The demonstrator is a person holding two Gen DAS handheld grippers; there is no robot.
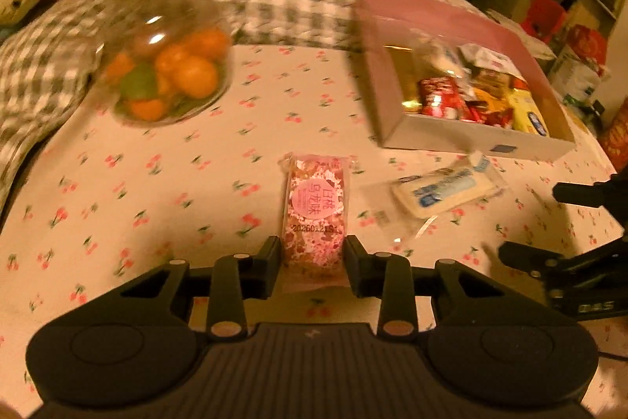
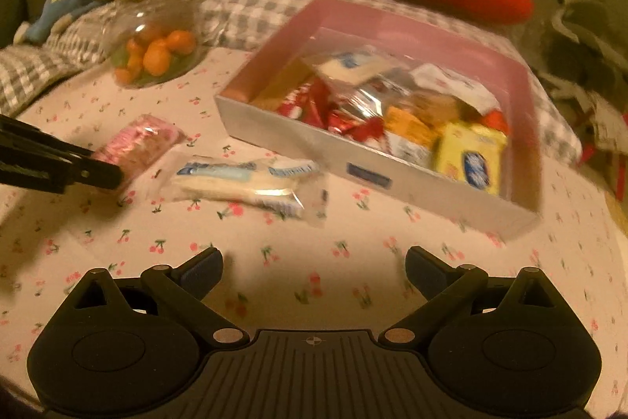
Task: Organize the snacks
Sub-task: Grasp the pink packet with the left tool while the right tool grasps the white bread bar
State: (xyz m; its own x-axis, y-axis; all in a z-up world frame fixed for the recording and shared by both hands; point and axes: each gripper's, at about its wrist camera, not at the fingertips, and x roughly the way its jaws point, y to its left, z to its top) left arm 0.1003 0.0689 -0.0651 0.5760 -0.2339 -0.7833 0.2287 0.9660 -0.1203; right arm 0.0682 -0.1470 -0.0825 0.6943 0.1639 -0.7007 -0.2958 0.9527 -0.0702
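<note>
Snack box: heaped with wrapped snacks, at two o'clock.
Glass jar: small oranges.
Left gripper: clamped on pink snack packet.
Right gripper: spread wide, empty.

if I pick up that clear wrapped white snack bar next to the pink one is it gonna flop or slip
The white snack bar probably stays fairly stiff, being a flat slab. Its glossy wrapper looks slippery, and the loose clear ends likely crumple. It seems light.

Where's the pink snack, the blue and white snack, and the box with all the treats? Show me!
pink snack [image 1: 314, 211], left wrist view, on its round pink label.
blue and white snack [image 2: 239, 183], right wrist view, middle of the clear wrapper.
box [image 2: 298, 140], right wrist view, on its pale front wall.
</note>
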